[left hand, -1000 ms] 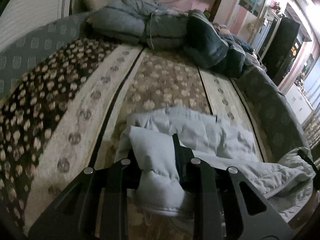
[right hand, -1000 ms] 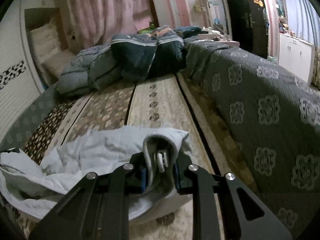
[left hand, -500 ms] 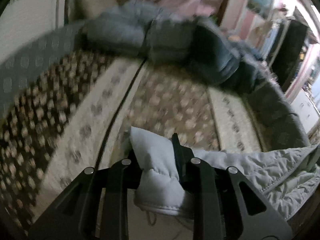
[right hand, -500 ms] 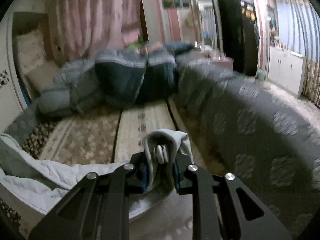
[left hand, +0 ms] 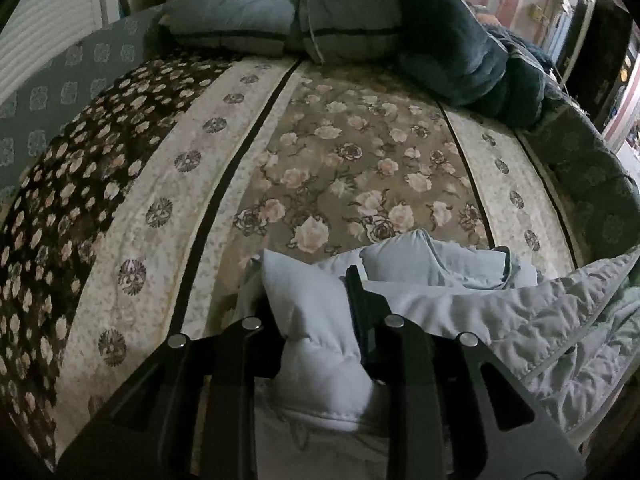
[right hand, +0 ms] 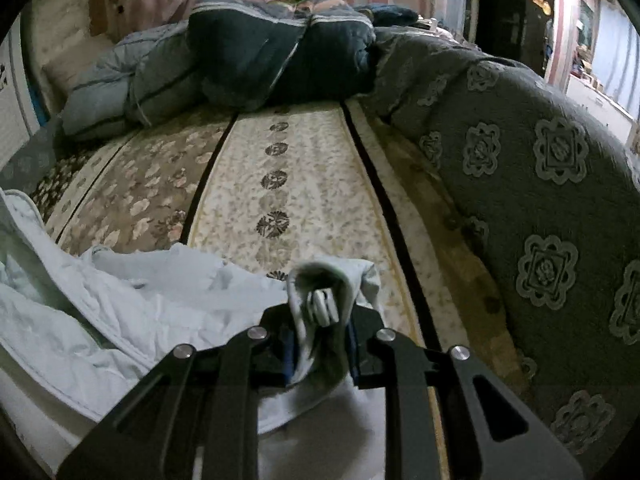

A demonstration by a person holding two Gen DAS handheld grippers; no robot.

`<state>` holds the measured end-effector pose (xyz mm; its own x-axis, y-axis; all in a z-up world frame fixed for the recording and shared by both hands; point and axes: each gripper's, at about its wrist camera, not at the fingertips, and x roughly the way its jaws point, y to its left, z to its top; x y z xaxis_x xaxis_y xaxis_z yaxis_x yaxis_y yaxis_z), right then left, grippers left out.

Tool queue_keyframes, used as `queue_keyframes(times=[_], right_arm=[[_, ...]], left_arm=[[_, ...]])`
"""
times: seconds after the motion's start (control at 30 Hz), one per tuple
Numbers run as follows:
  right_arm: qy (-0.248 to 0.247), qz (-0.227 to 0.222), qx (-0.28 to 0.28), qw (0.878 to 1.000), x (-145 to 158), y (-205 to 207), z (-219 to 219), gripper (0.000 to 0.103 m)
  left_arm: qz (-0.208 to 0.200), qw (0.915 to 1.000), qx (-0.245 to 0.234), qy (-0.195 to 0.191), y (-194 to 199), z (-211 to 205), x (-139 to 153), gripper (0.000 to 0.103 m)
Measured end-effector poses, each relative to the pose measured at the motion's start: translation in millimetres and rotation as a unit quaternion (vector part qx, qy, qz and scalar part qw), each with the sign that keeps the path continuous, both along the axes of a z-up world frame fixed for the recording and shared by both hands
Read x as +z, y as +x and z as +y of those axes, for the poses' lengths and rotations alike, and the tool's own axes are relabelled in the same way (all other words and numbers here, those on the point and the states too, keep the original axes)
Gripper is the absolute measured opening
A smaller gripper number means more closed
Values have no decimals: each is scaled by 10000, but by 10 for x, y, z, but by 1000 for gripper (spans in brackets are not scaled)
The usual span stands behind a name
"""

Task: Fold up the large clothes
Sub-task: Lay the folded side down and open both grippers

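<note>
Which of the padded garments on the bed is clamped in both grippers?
The pale blue quilted jacket at the near edge, gripped by the left gripper and right gripper. The grey-blue and dark navy padded coats lie untouched at the far end.

Both wrist cameras sit low over the bed, angled down toward its far bedding pile.

Pale blue quilted jacket lies crumpled on the floral bedspread, corners lifted.

Pale blue jacket, floral bedspread
</note>
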<state>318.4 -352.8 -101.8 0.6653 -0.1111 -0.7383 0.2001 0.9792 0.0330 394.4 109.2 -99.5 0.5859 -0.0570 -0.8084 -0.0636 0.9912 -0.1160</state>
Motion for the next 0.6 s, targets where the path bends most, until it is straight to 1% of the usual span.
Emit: queue_keyframes(times=[0.03, 0.07, 0.1, 0.13, 0.17, 0.2, 0.3, 0.33, 0.37, 0.4, 0.47, 0.5, 0.53, 0.6], right_arm=[[60, -24, -27, 10000, 32, -22, -11, 22], [141, -31, -60, 9999, 62, -30, -27, 25], [274, -42, -93, 9996, 83, -41, -62, 29], [466, -71, -117, 9988, 126, -80, -114, 31], [659, -129, -78, 9977, 159, -98, -152, 40], [916, -240, -6, 9955, 213, -144, -205, 55], [1330, -591, 51, 9893, 430, -290, -342, 69], [1390, -730, 83, 9876, 521, -349, -384, 72], [1416, -821, 110, 9864, 594, -390, -408, 74], [1429, -893, 154, 9856, 679, -436, -434, 74], [1306, -926, 217, 9869, 795, -503, -452, 74], [1168, -930, 260, 9884, 842, -542, -448, 74], [1071, -926, 296, 9895, 863, -567, -442, 75], [833, -876, 343, 9921, 859, -620, -427, 83]], left_arm=[[-29, 10000, 43, -29, -38, 2, 46, 25], [-70, 10000, 63, -21, -83, -6, 102, 29], [-97, 9999, 51, -27, -123, -19, 159, 36], [-110, 9999, 22, -46, -147, -35, 214, 40], [-109, 9999, -6, -58, -150, -48, 243, 51], [-102, 9999, -36, -94, -166, -54, 317, 62], [-144, 9997, -70, -178, -211, -20, 506, 77], [-148, 9996, -82, -225, -222, -2, 549, 79], [-173, 9994, -80, -289, -242, 28, 603, 82], [-273, 9994, -23, -220, -279, 53, 666, 89], [-543, 9985, 108, 57, -386, 88, 807, 100], [-605, 9981, 69, 45, -436, 115, 864, 100], [-586, 9983, 20, -7, -464, 135, 896, 100], [-569, 9984, -34, 16, -540, 174, 924, 100]])
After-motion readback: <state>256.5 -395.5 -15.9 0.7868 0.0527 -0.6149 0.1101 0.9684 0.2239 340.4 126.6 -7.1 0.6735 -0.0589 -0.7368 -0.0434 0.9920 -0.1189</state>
